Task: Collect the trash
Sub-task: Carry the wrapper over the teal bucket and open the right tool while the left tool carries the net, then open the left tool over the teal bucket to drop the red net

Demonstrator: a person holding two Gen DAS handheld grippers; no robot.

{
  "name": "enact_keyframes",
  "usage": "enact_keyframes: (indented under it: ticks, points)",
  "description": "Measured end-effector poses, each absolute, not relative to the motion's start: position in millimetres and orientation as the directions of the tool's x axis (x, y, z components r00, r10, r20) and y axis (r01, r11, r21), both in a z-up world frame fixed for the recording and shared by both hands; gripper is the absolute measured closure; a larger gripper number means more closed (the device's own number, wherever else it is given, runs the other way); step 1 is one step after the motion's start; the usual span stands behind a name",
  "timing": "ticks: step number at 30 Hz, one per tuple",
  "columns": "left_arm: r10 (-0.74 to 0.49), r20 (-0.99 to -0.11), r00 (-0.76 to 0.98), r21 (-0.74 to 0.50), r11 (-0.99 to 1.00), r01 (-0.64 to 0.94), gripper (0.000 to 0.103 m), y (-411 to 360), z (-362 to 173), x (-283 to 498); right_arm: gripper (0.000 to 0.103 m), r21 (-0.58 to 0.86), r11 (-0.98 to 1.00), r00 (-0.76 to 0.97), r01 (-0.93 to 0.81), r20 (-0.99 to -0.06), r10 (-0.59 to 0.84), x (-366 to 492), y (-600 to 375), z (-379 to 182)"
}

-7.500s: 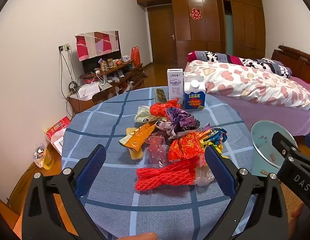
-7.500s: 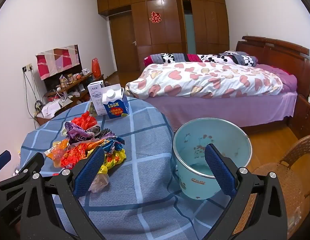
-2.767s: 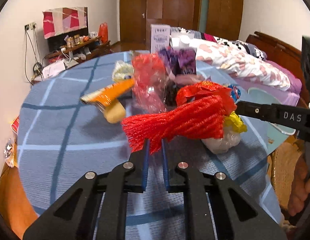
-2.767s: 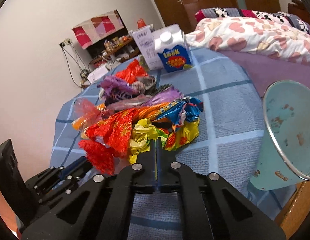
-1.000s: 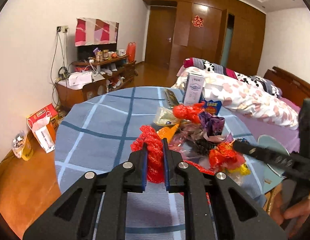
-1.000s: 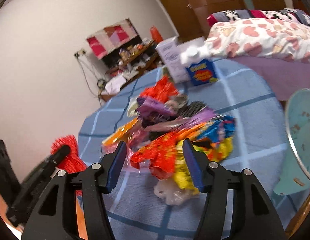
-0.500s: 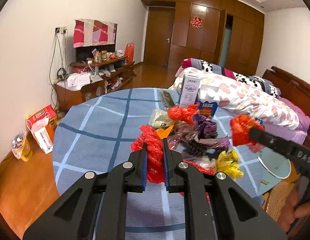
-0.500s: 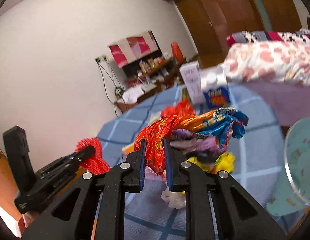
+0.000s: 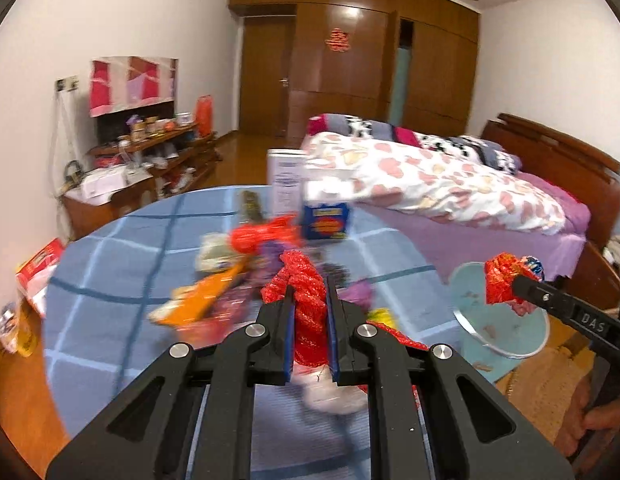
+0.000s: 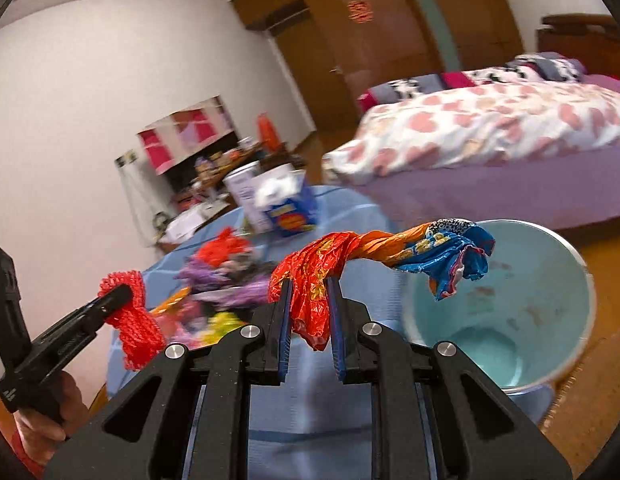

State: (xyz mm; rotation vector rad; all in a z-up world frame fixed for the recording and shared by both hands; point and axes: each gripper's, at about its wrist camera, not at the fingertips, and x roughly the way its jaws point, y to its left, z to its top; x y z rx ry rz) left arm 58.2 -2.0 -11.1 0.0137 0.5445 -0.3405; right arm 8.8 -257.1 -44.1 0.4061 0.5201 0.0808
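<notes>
I am noting the right tongs (image 10: 307,312), newly clamping the crinkled orange-blue wrapper (image 10: 382,254), and the left tongs (image 9: 308,330), gripping red mesh netting (image 9: 305,304), swinging toward the pale-blue pail (image 10: 550,312).

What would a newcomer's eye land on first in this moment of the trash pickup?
The left hand-held gripper, low in its own view, is clamped on a bunched red plastic mesh bag. The right hand-held gripper grips a twisted red, orange and blue foil wrapper whose blue end hangs in front of the pale blue round plastic bucket. A heap of colourful crumpled wrappers lies behind on the blue checked round table.
</notes>
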Motion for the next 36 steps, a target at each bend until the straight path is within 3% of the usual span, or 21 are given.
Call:
enact_keyframes:
  ticks: [9, 19, 31, 34, 36]
  points:
    - [-0.444, -0.515, 0.733, -0.098, 0.88, 0.465, 0.091, -84.2, -20.3, 62.9, 0.086, 0.35, 0.906, 0.843, 0.237, -0.537, -0.014, -1.4, -317.8, -71.1]
    - [-0.515, -0.539, 0.667, -0.075, 0.817, 0.571, 0.091, -176.4, -35.6, 74.6, 0.085, 0.296, 0.895, 0.736, 0.335, -0.675, -0.052, 13.3, -347.0, -117.3]
    - [-0.488, -0.632, 0.602, -0.059, 0.805, 0.591, 0.09, -247.0, -72.3, 101.1, 0.069, 0.299, 0.862, 0.68, 0.41, -0.73, -0.07, 13.5, -366.6, -134.5]
    - [-0.487, -0.655, 0.578, -0.062, 0.797, 0.601, 0.082, -254.5, -81.8, 104.3, 0.069, 0.275, 0.843, 0.666, 0.463, -0.735, -0.125, 8.0, -372.4, -130.9]
    - [-0.474, -0.654, 0.589, -0.05, 0.804, 0.592, 0.066, -253.2, -83.3, 104.4, 0.069, 0.276, 0.824, 0.667, 0.495, -0.728, -0.157, 1.6, -376.4, -126.8]
